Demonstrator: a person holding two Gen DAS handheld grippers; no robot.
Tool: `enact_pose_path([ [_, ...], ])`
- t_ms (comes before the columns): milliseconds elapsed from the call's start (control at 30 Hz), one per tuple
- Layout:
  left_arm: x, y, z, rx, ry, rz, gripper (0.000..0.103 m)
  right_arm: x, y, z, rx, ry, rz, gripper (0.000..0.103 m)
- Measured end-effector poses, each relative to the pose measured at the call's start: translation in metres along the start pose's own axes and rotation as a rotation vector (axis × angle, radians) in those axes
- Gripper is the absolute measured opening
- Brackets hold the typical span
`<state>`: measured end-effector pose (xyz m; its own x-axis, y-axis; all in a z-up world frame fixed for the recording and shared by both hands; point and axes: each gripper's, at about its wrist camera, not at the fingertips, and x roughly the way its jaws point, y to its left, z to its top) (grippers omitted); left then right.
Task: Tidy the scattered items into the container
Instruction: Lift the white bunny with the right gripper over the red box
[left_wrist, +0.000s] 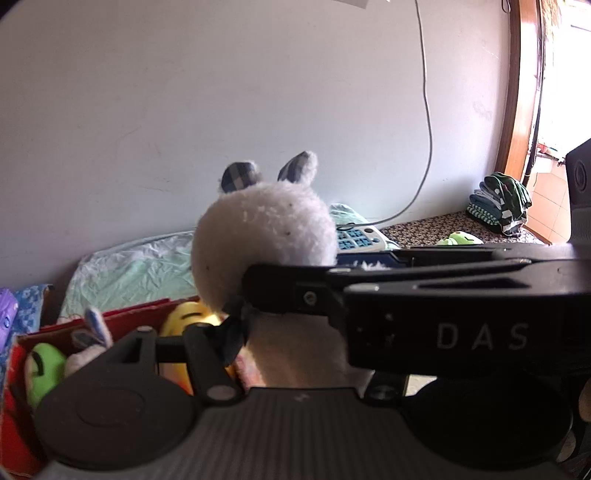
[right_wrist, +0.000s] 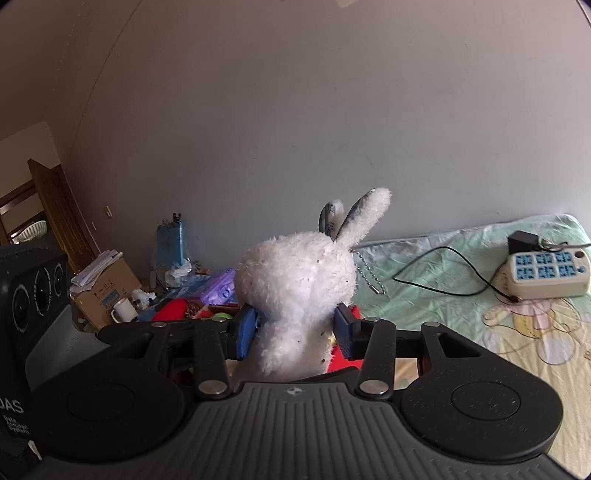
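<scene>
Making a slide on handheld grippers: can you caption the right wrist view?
Right gripper clamps a white plush rabbit between blue pads above the bed.

A bed in a pale green cartoon sheet carries everything. A white-and-blue power strip and black adapter lie near its wall edge.

In the left wrist view, the right tongs' black arm crosses in front of the white rabbit, hiding its middle and the left tongs' right finger. The red box is cut by the left edge, its contents half hidden. In the right wrist view, the rabbit's face is turned away, and the clutter behind is too small to tell.
</scene>
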<state>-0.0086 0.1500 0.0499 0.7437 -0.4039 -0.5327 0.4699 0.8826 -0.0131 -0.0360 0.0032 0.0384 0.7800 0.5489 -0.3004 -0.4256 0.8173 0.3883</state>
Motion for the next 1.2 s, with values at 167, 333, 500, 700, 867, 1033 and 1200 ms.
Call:
enact_pose_path([
  [167,-0.015,0.053,-0.018,-0.011,0.023,0.056,0.058,0.046,0.036,-0.016,-0.01,-0.021,0.051,0.047],
  [333,-0.02,0.097,-0.042,-0.013,0.059,0.106,0.058,0.09,0.067,-0.037,-0.014,-0.018,0.076,0.047],
  [500,-0.021,0.132,-0.063,-0.012,0.084,0.116,0.058,0.122,0.086,-0.054,0.005,-0.005,0.085,0.047],
  [700,-0.008,0.16,-0.078,-0.034,0.099,0.103,0.058,0.147,0.102,-0.068,-0.001,-0.002,0.069,0.046],
  [867,0.002,0.174,-0.088,-0.04,0.13,0.09,0.058,0.158,0.103,-0.074,0.001,0.006,0.05,0.046],
  [1033,-0.003,0.176,-0.098,-0.034,0.158,0.039,0.057,0.158,0.108,-0.081,-0.006,0.034,0.048,0.046],
  [1200,-0.006,0.18,-0.105,-0.04,0.177,-0.01,0.059,0.158,0.112,-0.089,-0.035,0.076,0.042,0.046],
])
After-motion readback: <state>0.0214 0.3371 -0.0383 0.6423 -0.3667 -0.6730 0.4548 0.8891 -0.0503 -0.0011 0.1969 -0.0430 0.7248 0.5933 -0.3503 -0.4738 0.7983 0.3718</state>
